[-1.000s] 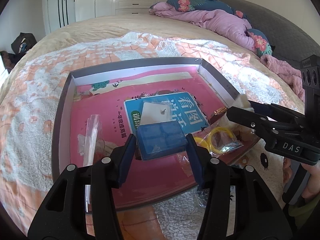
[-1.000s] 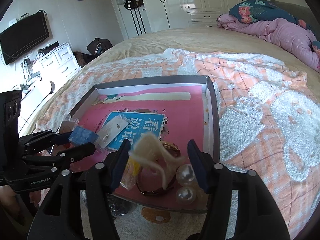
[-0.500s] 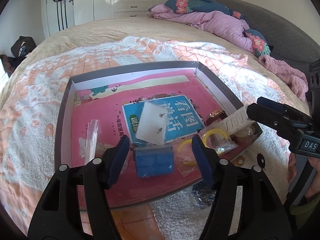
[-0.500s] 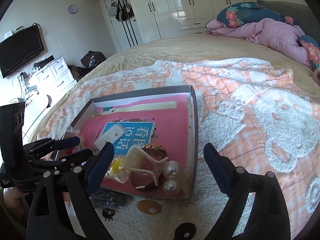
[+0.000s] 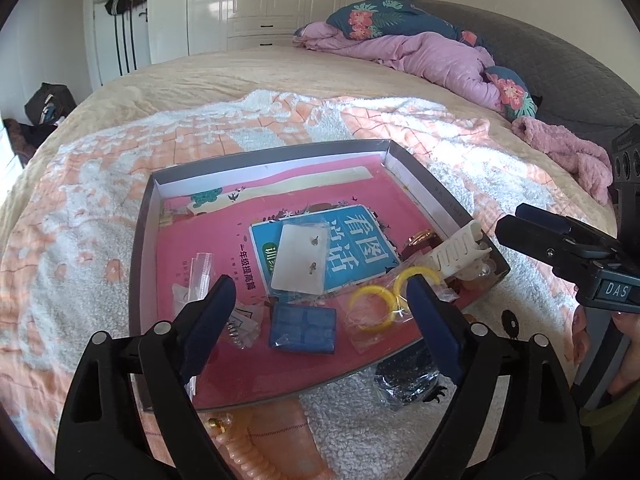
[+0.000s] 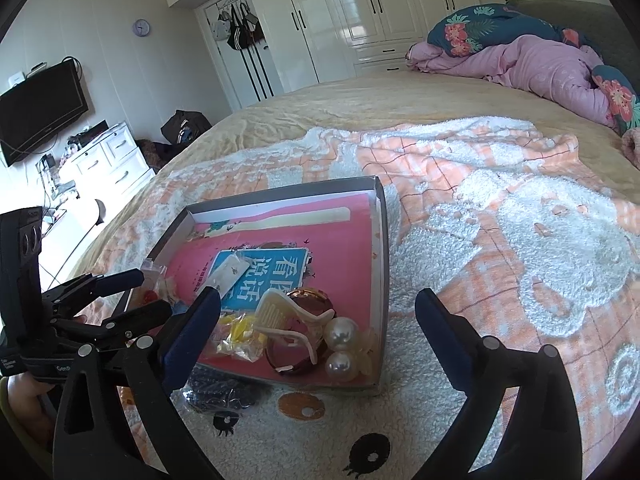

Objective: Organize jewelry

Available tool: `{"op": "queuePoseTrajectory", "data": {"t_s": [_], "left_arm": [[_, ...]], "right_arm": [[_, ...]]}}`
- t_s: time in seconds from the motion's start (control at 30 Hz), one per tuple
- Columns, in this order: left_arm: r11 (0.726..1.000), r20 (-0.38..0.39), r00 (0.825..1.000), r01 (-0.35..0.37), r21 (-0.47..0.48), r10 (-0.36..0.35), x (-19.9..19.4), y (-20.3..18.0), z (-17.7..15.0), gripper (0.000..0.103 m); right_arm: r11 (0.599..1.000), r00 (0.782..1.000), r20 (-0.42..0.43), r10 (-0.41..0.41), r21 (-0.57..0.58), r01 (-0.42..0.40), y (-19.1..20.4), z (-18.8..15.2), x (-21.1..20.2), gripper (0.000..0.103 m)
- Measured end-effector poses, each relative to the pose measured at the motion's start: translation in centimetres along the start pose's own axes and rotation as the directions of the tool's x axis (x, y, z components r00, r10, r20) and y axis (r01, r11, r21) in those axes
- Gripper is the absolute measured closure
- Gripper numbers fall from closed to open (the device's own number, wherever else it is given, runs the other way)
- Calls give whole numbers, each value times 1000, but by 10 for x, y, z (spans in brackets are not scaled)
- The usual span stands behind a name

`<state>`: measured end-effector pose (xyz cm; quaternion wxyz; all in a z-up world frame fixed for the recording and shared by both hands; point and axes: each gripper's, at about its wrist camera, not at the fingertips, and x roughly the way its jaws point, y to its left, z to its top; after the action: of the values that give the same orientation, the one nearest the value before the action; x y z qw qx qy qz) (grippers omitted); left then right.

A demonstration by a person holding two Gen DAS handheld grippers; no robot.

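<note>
The shallow grey cardboard box lid [image 5: 144, 264] lies on a fluffy orange-and-white blanket [image 5: 72, 240] spread over the bed, and its near edge is partly cut off behind the left gripper [image 5: 316, 304], whose blue-padded jaws stand wide apart and empty above the tray. A dark beaded piece in a clear bag [image 5: 404, 380] sits just outside the tray's near rim, half hidden by that gripper's finger; what it is cannot be made out. A coiled peach plastic cord [image 5: 248, 456] runs off the bottom of the left view.

Inside, on a glossy pink book cover [image 5: 192, 248], lie a flat blue plastic compartment case [image 5: 303, 329], a white card with two small earrings [image 5: 301, 259], and two yellow rings in a crinkled clear bag [image 5: 384, 300]. In the near right corner sit a cream plastic claw hair clip [image 6: 288, 320], two round pearl beads [image 6: 340, 346] and a brown bangle [image 6: 308, 300], overlapping. The right gripper [image 6: 320, 334] is likewise spread open, holding nothing.
</note>
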<state>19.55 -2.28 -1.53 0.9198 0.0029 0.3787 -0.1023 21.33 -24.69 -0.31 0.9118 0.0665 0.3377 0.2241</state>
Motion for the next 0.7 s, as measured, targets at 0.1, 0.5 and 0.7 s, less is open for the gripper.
{"op": "queuePoseTrajectory", "data": {"t_s": [0.1,0.5,0.7], "left_arm": [[1000,9,1000,-10,-5,10,-4,0,1,15],[997,74,994,-76,-2,76,-37,5,-3,10],[996,94,992,-87,-24,89,-54,9,-6,10]], "right_arm": [[1000,1000,3,1,3,-1,0,1,-3,5],[1000,999,49,15,-15,-14,12,4,-36,4],[999,998,61,17,-32,-15,18,3,-49,4]]}}
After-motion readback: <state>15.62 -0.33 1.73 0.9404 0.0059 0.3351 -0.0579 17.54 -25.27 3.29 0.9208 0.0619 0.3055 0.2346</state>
